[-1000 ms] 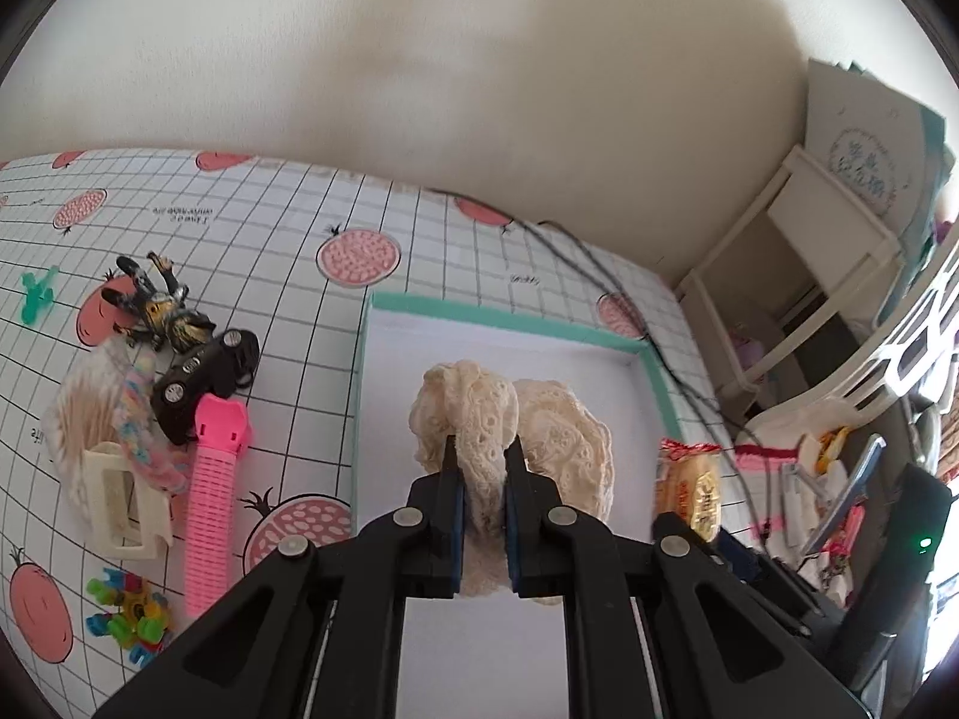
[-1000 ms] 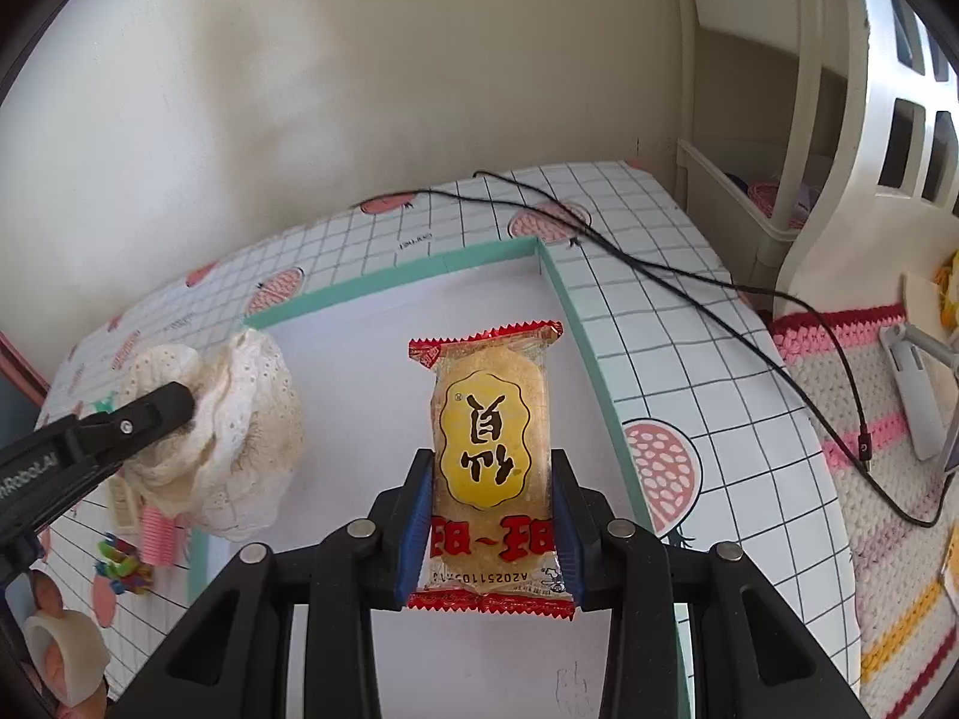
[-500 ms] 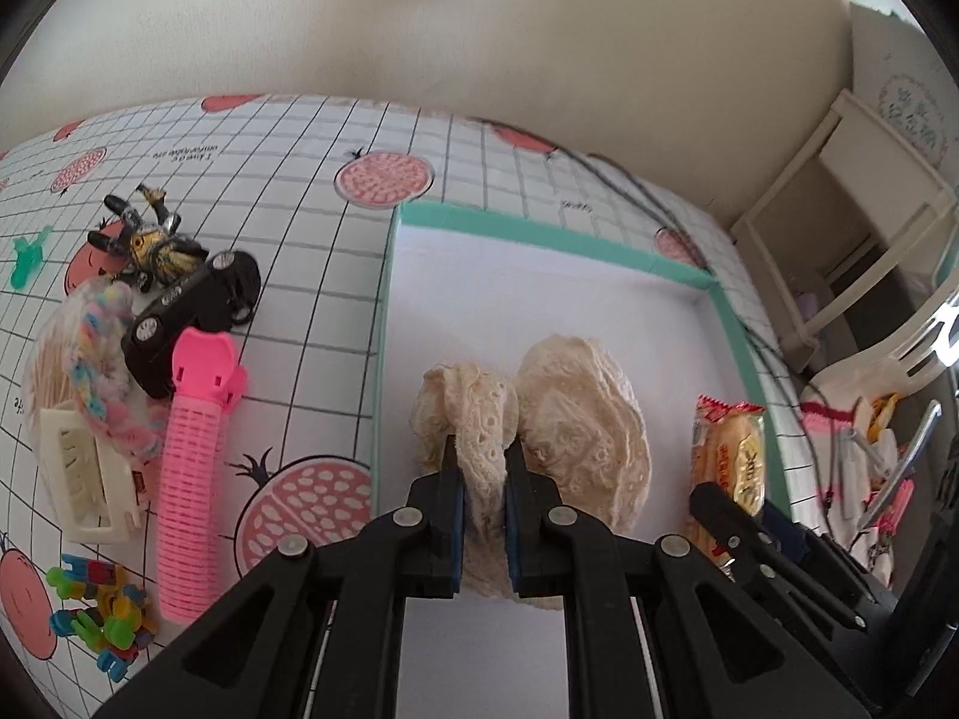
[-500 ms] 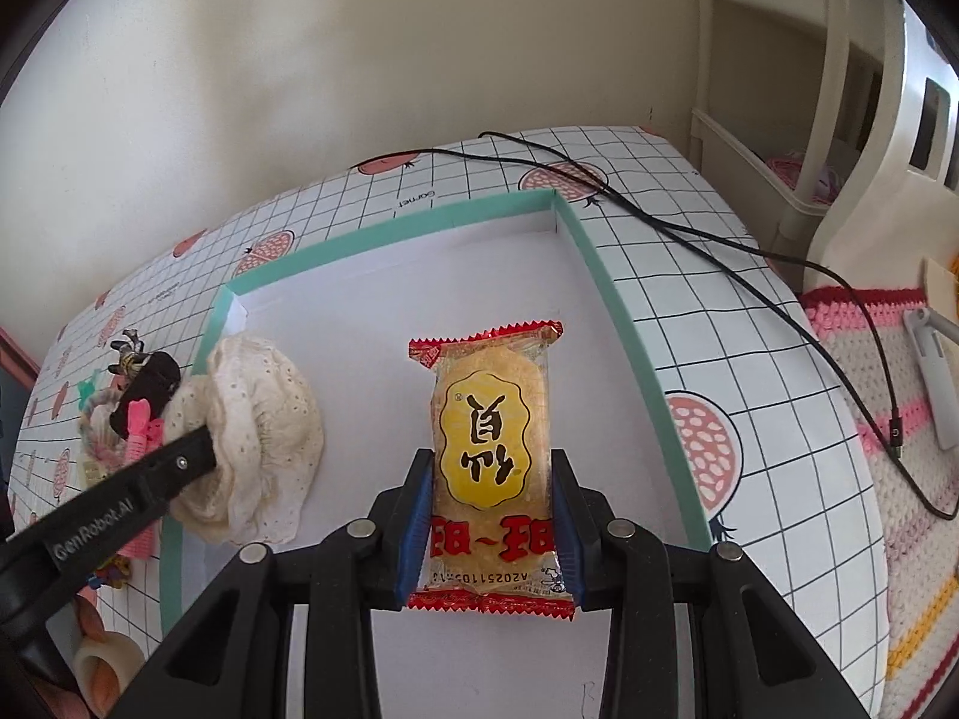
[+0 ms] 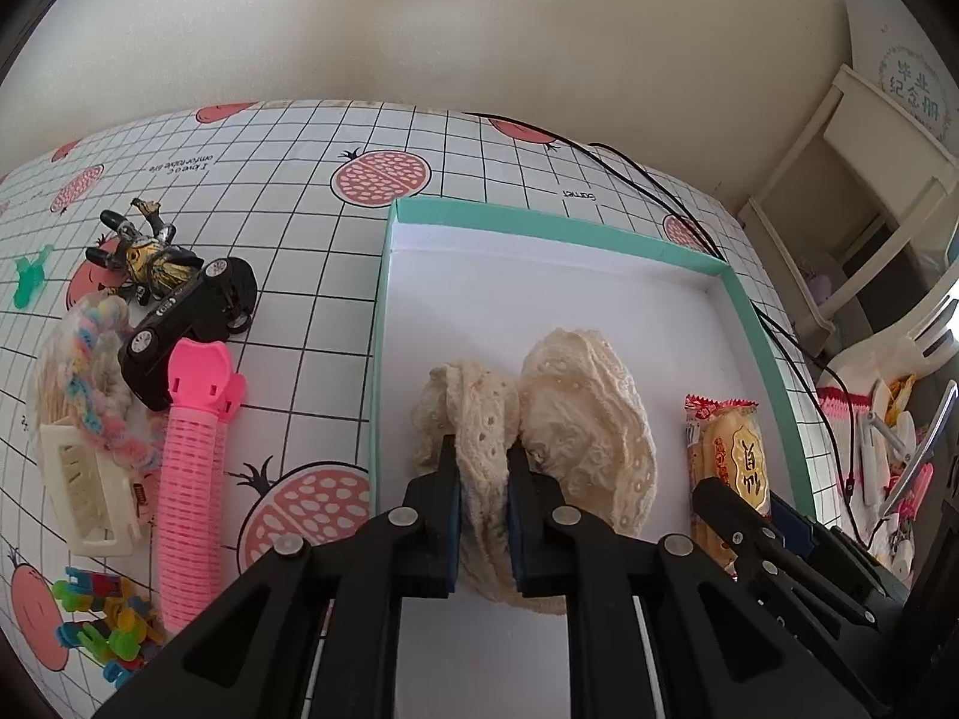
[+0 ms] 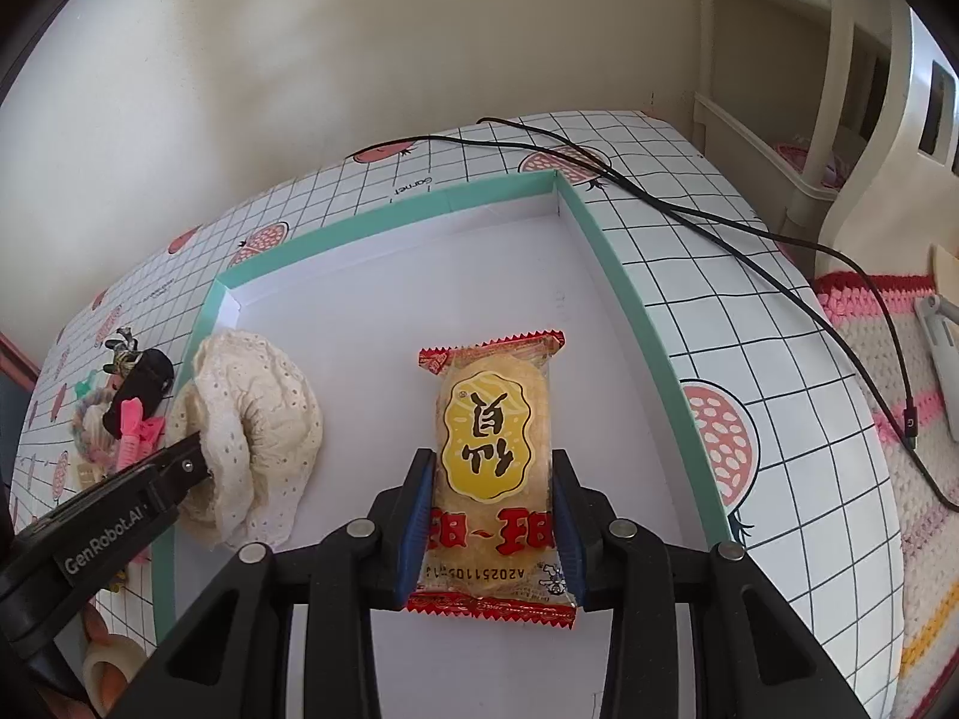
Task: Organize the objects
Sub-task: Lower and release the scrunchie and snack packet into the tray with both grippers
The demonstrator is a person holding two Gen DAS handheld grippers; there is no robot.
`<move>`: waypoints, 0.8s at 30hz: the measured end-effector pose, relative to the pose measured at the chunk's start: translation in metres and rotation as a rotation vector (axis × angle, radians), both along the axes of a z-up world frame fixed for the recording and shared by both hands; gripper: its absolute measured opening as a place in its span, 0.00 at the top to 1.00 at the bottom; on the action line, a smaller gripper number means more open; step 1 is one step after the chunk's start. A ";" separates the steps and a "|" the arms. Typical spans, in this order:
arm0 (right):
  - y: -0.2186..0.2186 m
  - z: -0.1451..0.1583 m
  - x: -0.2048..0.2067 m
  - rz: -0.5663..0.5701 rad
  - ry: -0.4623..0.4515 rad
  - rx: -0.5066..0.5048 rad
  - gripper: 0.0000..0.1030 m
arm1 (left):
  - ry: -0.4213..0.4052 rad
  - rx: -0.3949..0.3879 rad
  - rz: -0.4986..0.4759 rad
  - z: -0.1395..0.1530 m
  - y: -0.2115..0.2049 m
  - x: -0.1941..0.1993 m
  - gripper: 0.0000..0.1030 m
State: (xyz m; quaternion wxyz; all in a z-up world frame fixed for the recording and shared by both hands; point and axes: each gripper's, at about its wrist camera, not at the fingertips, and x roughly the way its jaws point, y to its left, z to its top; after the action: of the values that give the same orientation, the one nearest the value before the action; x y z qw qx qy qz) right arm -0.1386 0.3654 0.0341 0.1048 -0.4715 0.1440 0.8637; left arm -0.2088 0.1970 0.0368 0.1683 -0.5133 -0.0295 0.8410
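both tools are black plastic with blue finger pads, silver screws (white "genrobot.ai" lettering on one).

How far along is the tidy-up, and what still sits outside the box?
Nothing looks released yet. The left tool is clamped on the cream lace cloth and the right tool on the rice cracker packet, both low over the teal-rimmed box. Left on the table: black toy car, action figure, pink hair roller, cream hair claw, colourful clips.

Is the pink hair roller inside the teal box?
No, the pink hair roller lies on the checked tablecloth, outside the teal box, beside the black toy car.
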 end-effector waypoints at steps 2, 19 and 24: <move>-0.001 0.001 0.000 0.003 -0.001 0.005 0.62 | 0.002 -0.006 0.002 0.002 -0.001 0.001 0.87; -0.009 0.031 0.018 0.012 0.047 0.007 0.51 | 0.056 -0.039 0.011 0.040 -0.010 0.020 0.78; -0.011 0.036 0.022 0.013 0.053 0.007 0.51 | 0.072 -0.043 0.010 0.046 -0.012 0.025 0.71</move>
State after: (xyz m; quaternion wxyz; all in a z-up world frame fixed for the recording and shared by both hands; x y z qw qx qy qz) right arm -0.1163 0.3546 0.0702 0.0969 -0.4490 0.1408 0.8770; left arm -0.1840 0.1854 0.0823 0.1540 -0.4861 -0.0078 0.8602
